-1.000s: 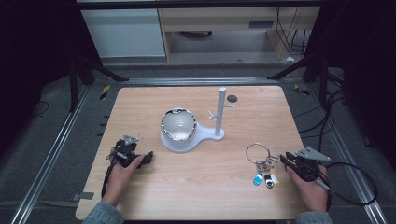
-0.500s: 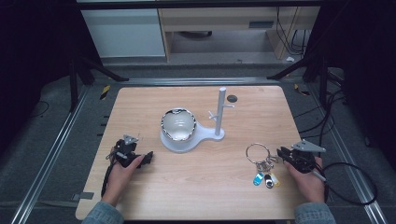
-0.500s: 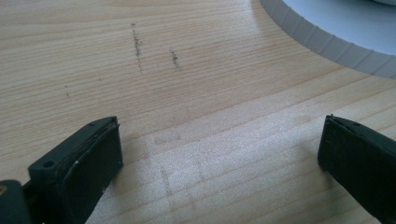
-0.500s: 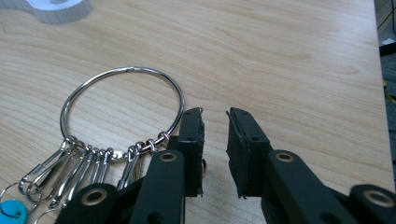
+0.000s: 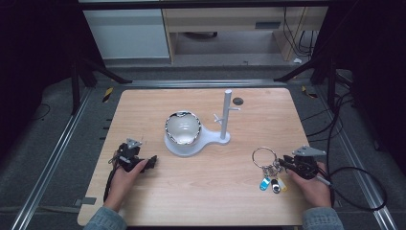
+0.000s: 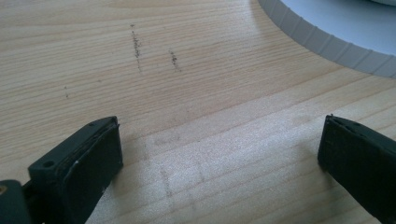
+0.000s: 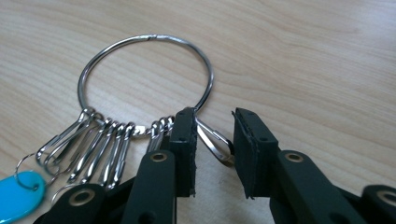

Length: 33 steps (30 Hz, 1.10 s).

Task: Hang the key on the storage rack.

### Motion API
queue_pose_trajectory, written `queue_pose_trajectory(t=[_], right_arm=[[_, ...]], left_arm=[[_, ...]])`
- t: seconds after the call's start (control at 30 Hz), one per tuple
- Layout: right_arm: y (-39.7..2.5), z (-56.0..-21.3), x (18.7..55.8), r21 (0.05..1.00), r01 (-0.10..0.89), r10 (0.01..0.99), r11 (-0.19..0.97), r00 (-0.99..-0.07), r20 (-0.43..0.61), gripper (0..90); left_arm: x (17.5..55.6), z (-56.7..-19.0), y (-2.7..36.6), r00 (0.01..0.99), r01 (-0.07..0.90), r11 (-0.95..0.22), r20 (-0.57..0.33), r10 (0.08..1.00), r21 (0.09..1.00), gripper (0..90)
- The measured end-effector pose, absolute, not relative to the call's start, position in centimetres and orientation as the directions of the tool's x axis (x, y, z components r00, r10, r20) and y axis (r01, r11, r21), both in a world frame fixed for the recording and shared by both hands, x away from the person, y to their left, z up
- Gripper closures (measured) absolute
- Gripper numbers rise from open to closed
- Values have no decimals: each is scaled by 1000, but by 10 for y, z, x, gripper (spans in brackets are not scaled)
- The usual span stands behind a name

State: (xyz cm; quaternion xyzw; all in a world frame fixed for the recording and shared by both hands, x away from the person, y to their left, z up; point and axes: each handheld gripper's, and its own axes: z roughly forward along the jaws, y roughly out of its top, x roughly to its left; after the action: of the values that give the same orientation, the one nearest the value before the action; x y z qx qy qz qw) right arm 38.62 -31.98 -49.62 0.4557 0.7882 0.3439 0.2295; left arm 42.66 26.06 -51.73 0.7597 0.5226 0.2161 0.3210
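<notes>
While your right gripper [image 7: 212, 154] straddles one snap clip [image 7: 214, 142] on the key ring [image 7: 145, 74] with jaws partly parted, close squarely on it. The ring lies flat on the tabletop [image 5: 206, 191]; your left gripper [image 6: 219, 163] gapes wide, empty.

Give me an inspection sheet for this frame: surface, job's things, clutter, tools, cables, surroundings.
Surface: wooden table, faint dark scuffs.
Job's things: key ring with clips and tags lying flat; white stand with pegs; shiny bowl on its base.
Clutter: nothing seen.
Tools: left tool open over bare wood; right tool open, one clip between its jaws.
Cables: one trails from right tool.
Surroundings: dark floor, metal rails, cabinets behind.
</notes>
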Motion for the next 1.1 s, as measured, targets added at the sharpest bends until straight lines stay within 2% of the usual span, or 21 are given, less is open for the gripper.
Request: queue_pose_trajectory(t=[0.13,0.4,0.6,0.8,1.1], right_arm=[[-316,-497,384,735,566,870,372,-488,-64,713],[-312,-496,381,725,571,864,385,-500,-65,835],[-317,-497,382,735,580,869,352,-495,-26,884],[-316,-497,381,734,587,873,342,-487,-17,888],[-308,-477,378,799,529,873,286,-487,10,888]], left_arm=[[427,-517,261,361,655,-248,-7,933,714,0],[427,-517,261,362,655,-249,-7,932,714,0],[427,-517,261,363,655,-249,-7,932,714,0],[427,-517,261,363,655,-250,-7,932,713,0],[427,-517,261,362,655,-249,-7,932,714,0]])
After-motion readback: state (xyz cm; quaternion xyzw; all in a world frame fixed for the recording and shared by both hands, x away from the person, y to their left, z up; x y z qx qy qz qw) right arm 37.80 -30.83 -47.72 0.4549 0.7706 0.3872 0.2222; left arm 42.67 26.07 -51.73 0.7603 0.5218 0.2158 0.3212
